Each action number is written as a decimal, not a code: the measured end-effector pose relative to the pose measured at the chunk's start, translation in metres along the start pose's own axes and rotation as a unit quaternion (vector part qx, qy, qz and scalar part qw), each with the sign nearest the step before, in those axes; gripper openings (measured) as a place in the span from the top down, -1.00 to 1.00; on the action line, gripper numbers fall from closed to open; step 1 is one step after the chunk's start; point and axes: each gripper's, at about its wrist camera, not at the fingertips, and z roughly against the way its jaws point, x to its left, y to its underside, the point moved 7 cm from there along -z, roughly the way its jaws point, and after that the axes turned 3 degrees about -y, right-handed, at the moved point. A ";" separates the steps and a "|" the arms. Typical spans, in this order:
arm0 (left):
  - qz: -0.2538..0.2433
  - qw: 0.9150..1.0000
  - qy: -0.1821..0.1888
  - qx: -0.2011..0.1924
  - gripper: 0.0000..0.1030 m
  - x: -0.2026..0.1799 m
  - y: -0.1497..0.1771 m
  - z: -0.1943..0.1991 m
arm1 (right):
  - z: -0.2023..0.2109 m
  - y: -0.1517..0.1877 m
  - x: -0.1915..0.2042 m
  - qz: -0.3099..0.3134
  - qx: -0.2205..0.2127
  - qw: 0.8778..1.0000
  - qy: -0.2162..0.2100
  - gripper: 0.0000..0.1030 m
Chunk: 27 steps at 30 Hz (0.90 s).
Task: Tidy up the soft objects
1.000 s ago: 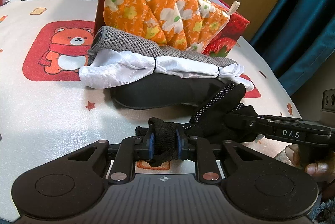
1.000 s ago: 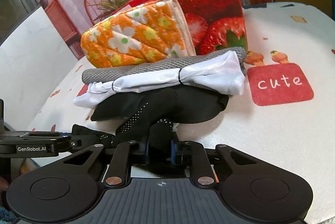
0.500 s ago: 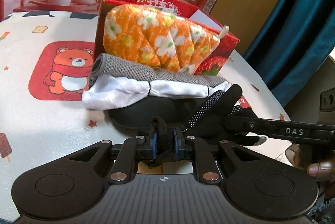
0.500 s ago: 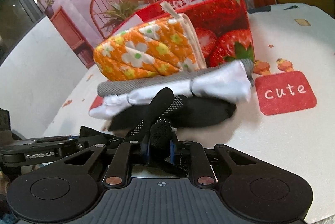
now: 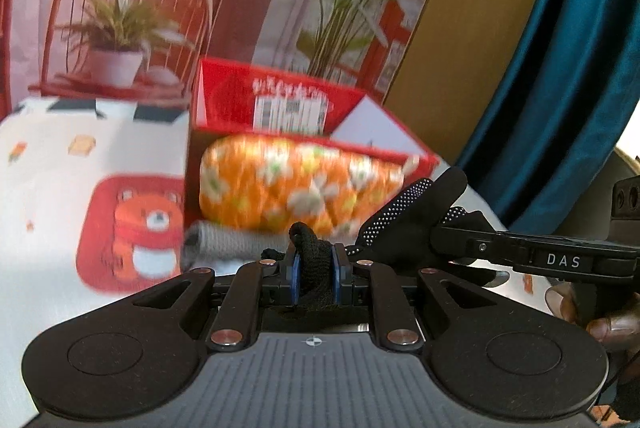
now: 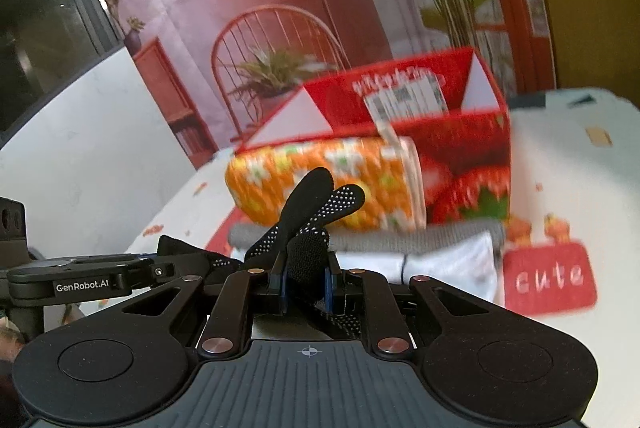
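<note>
Both grippers are clamped down on the same black glove (image 5: 404,224), one at each end. Left gripper (image 5: 313,278) has its blue pads squeezed tight on a bunched bit of the knit cuff, tilted a little downward. Right gripper (image 6: 306,282) is pinched on the dotted finger part, with the glove's fingers sticking up past its jaws. In the left view you can see bare fingertips (image 5: 608,328) of the person's right hand just right of the glove, wrapped round the other tool's handle.
</note>
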 end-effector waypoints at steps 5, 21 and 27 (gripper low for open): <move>-0.011 0.999 -0.002 -0.033 0.69 -0.003 -0.036 0.001 | -0.003 -0.038 0.003 0.024 -0.019 1.000 -0.006 0.71; -0.027 0.998 -0.034 -0.038 0.69 -0.007 -0.133 -0.057 | -0.055 -0.153 -0.024 0.035 -0.044 0.998 -0.017 0.71; -0.028 0.999 -0.041 0.022 0.69 0.003 -0.140 -0.112 | -0.094 -0.164 -0.059 0.017 -0.016 1.000 0.007 0.71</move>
